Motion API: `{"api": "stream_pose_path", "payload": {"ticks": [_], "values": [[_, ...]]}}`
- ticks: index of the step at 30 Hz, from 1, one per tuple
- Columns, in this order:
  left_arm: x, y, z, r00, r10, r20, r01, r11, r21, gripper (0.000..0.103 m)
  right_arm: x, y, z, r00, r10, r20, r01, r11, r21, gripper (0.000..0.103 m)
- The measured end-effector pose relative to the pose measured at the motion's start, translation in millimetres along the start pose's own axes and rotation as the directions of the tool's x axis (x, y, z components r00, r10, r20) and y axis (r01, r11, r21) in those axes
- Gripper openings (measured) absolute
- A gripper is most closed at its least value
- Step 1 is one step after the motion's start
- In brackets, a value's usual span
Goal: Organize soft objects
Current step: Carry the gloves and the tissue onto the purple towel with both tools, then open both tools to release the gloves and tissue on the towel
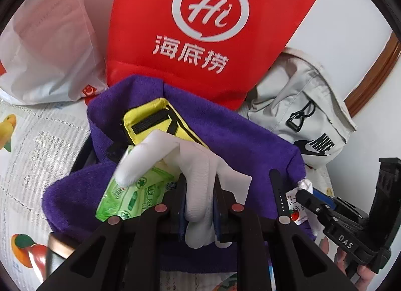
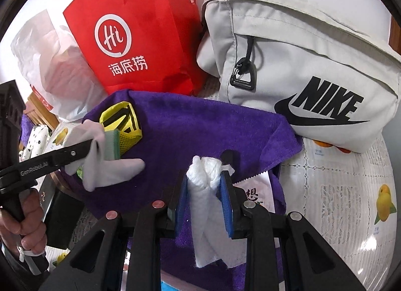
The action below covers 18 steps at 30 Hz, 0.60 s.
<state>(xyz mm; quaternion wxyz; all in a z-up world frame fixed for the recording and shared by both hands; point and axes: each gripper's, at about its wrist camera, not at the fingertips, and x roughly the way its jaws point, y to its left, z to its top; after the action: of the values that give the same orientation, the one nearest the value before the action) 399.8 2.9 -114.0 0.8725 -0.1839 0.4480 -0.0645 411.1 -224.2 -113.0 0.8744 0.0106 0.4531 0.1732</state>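
My left gripper (image 1: 199, 205) is shut on a white glove (image 1: 190, 163), held over a purple towel (image 1: 238, 130) that lines a container. A yellow pouch (image 1: 153, 120) and a green wipes pack (image 1: 130, 195) lie in the towel under the glove. My right gripper (image 2: 203, 190) is shut on a white folded tissue (image 2: 205, 190) above the same purple towel (image 2: 190, 125). In the right wrist view the left gripper (image 2: 82, 149) holds the glove (image 2: 110, 168) at the left, next to the yellow pouch (image 2: 122, 120). The right gripper also shows in the left wrist view (image 1: 304, 194).
A red paper bag (image 1: 200, 27) stands behind the towel, with a white plastic bag (image 1: 47, 47) to its left and a grey Nike bag (image 2: 300, 65) to its right. A small snack packet (image 2: 258, 190) lies on the towel. The tablecloth (image 2: 351, 190) has a fruit print.
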Motion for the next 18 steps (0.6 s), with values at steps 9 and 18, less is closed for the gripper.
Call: {"api": "stream_pose_path", "payload": {"ticks": [9, 18], "values": [[5, -7, 1, 1.0, 0.02, -0.007, -0.02, 0.999, 0.036, 0.029, 3, -2, 0, 1.0, 0.016, -0.01, -0.016, 1.0, -0.001, 0.054], [-9, -10, 2, 0.998, 0.066, 0.002, -0.066, 0.996, 0.057, 0.061, -13, 8, -5, 1.0, -0.001, 0.002, 0.001, 1.0, -0.028, 0.056]]}}
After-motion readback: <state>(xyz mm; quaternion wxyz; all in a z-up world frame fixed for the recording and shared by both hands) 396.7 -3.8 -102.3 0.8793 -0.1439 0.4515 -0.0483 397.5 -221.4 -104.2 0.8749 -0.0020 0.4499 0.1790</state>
